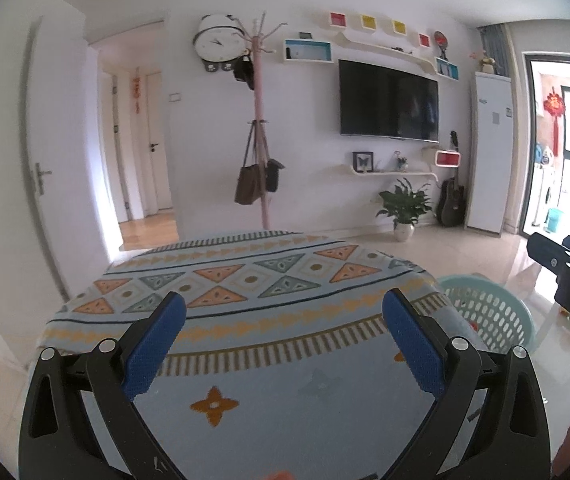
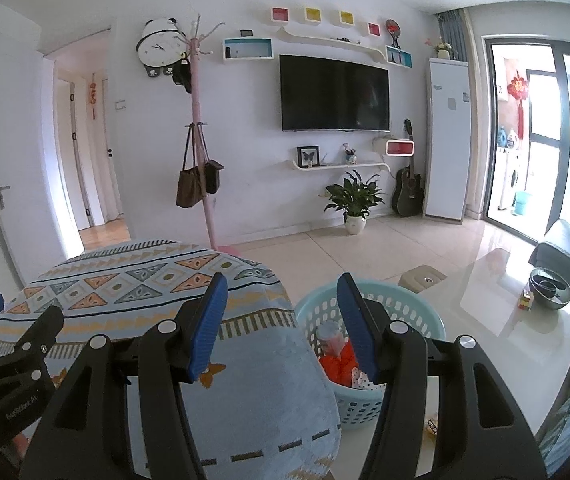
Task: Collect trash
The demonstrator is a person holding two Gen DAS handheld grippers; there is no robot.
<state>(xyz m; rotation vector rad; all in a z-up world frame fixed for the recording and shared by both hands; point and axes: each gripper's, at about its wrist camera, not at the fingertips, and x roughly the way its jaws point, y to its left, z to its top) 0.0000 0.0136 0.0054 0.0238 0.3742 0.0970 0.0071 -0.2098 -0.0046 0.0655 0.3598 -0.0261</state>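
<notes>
A light teal perforated basket (image 2: 413, 312) stands on the floor at the right end of the cloth-covered table (image 2: 125, 280). Inside it lie an orange wrapper (image 2: 339, 362), a plastic cup (image 2: 331, 338) and a crumpled paper bit (image 2: 361, 378). The basket also shows in the left wrist view (image 1: 493, 312). My right gripper (image 2: 283, 320) is open and empty, above the table's right edge and the basket. My left gripper (image 1: 285, 336) is open and empty over the patterned cloth (image 1: 245, 280). The right gripper's body shows at the right edge of the left view (image 1: 565, 268).
A glass coffee table (image 2: 505, 320) with a dark bowl (image 2: 549, 286) and a small box (image 2: 527, 300) stands right of the basket. A small yellow item (image 2: 431, 426) lies on the floor by the basket. A coat rack (image 2: 201, 160), potted plant (image 2: 355, 200) and guitar (image 2: 407, 188) line the far wall.
</notes>
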